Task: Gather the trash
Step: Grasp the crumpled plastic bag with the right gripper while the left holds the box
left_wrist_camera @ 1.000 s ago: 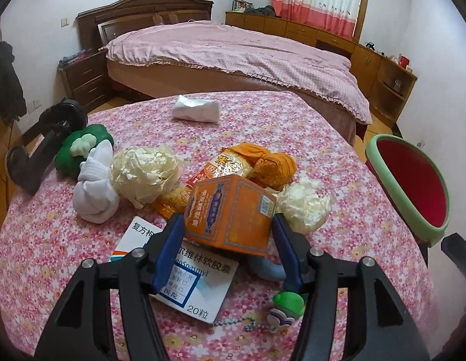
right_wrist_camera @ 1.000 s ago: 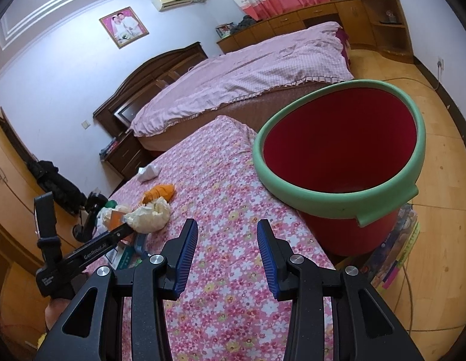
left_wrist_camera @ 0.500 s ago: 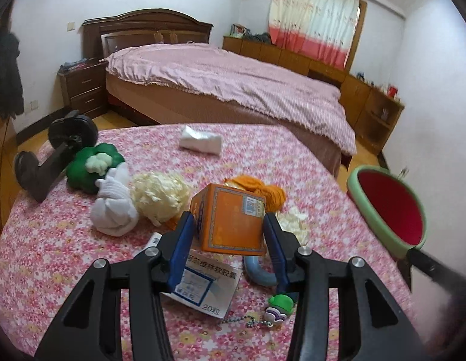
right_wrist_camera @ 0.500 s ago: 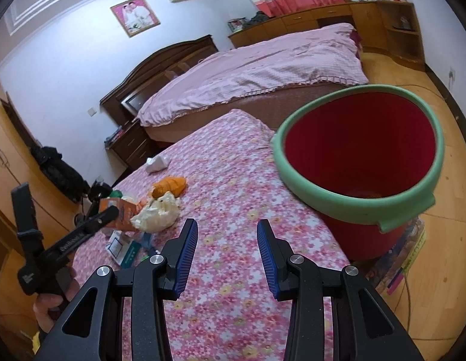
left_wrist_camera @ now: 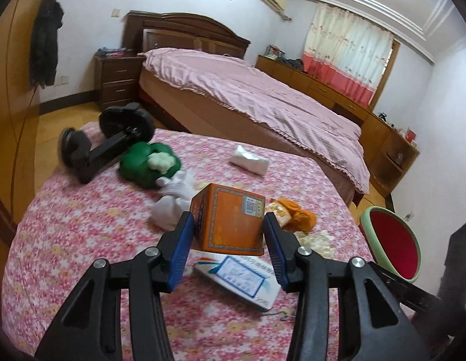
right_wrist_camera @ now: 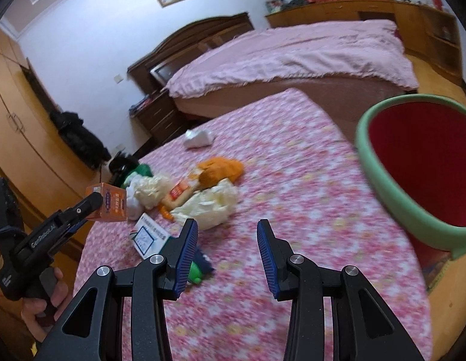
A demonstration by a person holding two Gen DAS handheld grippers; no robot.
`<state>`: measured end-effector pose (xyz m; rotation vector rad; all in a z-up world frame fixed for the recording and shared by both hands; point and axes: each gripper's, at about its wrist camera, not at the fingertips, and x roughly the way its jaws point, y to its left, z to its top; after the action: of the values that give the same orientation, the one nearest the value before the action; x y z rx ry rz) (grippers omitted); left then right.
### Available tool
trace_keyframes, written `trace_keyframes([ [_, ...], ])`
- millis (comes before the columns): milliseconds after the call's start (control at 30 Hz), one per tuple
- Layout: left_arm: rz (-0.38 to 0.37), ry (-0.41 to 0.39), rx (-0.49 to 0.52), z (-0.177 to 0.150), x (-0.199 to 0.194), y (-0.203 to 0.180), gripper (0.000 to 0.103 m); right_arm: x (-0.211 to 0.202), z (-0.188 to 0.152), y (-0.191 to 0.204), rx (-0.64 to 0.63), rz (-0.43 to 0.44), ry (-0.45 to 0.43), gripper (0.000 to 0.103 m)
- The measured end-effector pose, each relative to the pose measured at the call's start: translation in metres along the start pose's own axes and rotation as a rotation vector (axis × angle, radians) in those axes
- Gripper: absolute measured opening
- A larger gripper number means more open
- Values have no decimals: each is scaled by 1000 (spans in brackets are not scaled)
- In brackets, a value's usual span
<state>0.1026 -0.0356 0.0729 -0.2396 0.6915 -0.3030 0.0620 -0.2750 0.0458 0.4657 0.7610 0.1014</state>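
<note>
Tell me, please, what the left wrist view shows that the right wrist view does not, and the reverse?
Only the left wrist view shows the left gripper from behind, its fingers clamped on the orange box. Only the right wrist view shows the right gripper, nothing between its fingers, and the hand holding the left gripper. Both show the box, the red bin, the crumpled tissue and the floral tablecloth.

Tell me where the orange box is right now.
The orange box is clamped between the left gripper fingers, lifted above the white-and-blue medicine packet on the floral table.
</note>
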Motion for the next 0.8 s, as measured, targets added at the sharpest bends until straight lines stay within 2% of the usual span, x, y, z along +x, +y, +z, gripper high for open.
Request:
trace_keyframes([
  [167, 10, 5, -33, -6, 1, 15, 48, 34, 3, 11, 17, 24, 68, 42],
  [333, 4, 6, -56, -9, 2, 26, 48, 56, 6, 14, 29, -10, 54, 42],
  [467, -5, 10, -58, -11, 1, 31, 48, 71, 1, 7, 71, -12, 83, 42],
  [500, -6, 10, -58, -11, 1, 30, 48, 73, -1, 5, 76, -13, 85, 39],
  [533, -8, 11, -59, -11, 1, 31, 48, 74, -2, 5, 76, -17, 83, 32],
  [633, -24, 12, -68, -13, 0, 31, 48, 71, -5, 3, 72, -10, 77, 24],
  [800, -42, 4, -63, -16, -9, 26, 48, 60, -8, 1, 71, -11, 53, 21],
])
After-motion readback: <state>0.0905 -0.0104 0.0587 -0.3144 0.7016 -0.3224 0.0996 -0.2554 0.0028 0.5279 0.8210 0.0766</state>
